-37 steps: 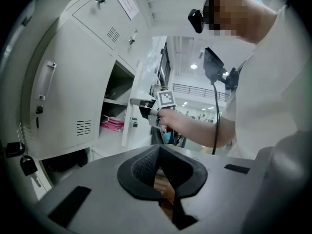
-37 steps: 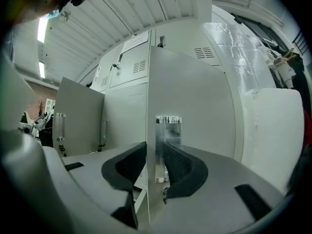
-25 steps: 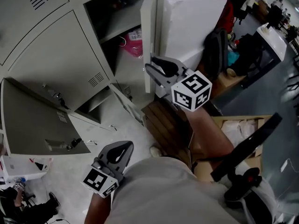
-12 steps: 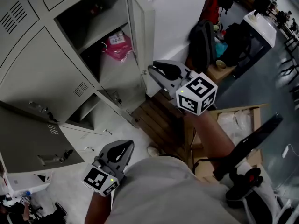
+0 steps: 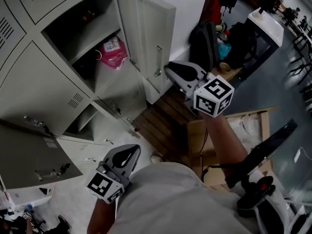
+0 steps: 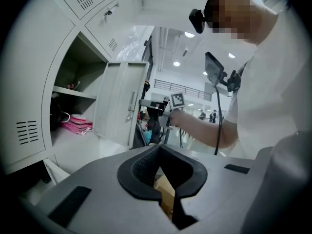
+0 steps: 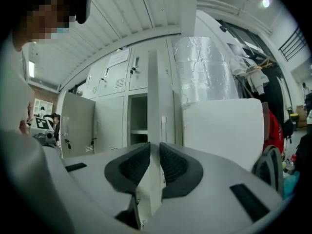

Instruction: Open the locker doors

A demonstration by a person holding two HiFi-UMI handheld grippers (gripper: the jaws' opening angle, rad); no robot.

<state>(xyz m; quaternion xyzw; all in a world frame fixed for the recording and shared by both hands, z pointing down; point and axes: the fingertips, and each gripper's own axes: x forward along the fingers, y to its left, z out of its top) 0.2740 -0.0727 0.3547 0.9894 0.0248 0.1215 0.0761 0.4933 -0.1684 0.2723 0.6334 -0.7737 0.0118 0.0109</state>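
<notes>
Grey-padded, the right gripper [image 5: 170, 71] is closing its jaws with nothing pinched, the open locker door [image 5: 146, 38] standing edge-on just ahead of their gap. Beyond the door a pink bag [image 5: 111, 48] is lying on a shelf. Lower, off to its left, the left gripper [image 6: 163, 177] is hanging unclenched and empty

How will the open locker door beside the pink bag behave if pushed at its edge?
The open locker door looks like thin sheet metal, so probably stiff and fairly light. It hangs by one upright edge, so it should swing easily rather than tip.
</notes>
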